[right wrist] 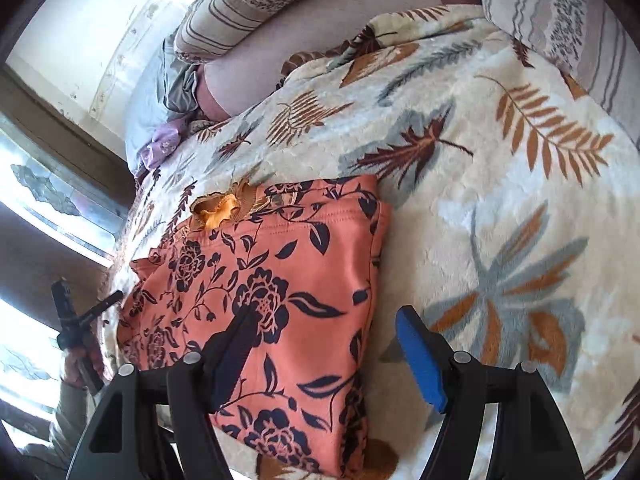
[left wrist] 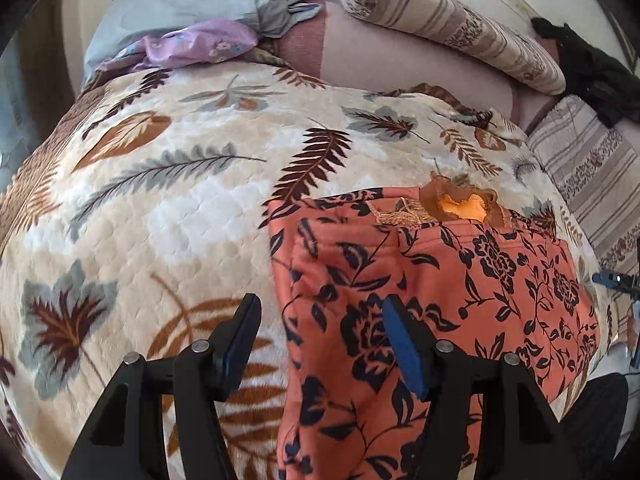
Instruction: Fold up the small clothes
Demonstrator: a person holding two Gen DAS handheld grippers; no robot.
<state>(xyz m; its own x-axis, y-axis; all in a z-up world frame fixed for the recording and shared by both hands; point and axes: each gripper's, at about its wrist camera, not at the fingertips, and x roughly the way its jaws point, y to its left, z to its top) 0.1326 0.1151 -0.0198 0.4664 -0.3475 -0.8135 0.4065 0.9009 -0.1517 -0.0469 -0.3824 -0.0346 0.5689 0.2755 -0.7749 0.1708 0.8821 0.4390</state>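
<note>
An orange garment with a dark floral print (left wrist: 420, 300) lies folded flat on the leaf-patterned blanket (left wrist: 180, 208). Its frilly orange neckline (left wrist: 464, 204) points away from me. My left gripper (left wrist: 320, 306) hangs open above the garment's left edge with nothing between its fingers. In the right wrist view the same garment (right wrist: 272, 280) lies left of centre. My right gripper (right wrist: 326, 314) is open above the garment's right edge, its left finger over the fabric and its blue-padded finger (right wrist: 420, 360) over the blanket. Neither gripper holds anything.
Striped pillows (left wrist: 452, 20) and a pink sheet (left wrist: 400, 60) lie at the far end of the bed. A purple cloth (left wrist: 192, 42) and pale blue bedding (left wrist: 180, 4) sit at the far left, with a black item (left wrist: 588, 68) at the far right. A window (right wrist: 48, 200) is on the left.
</note>
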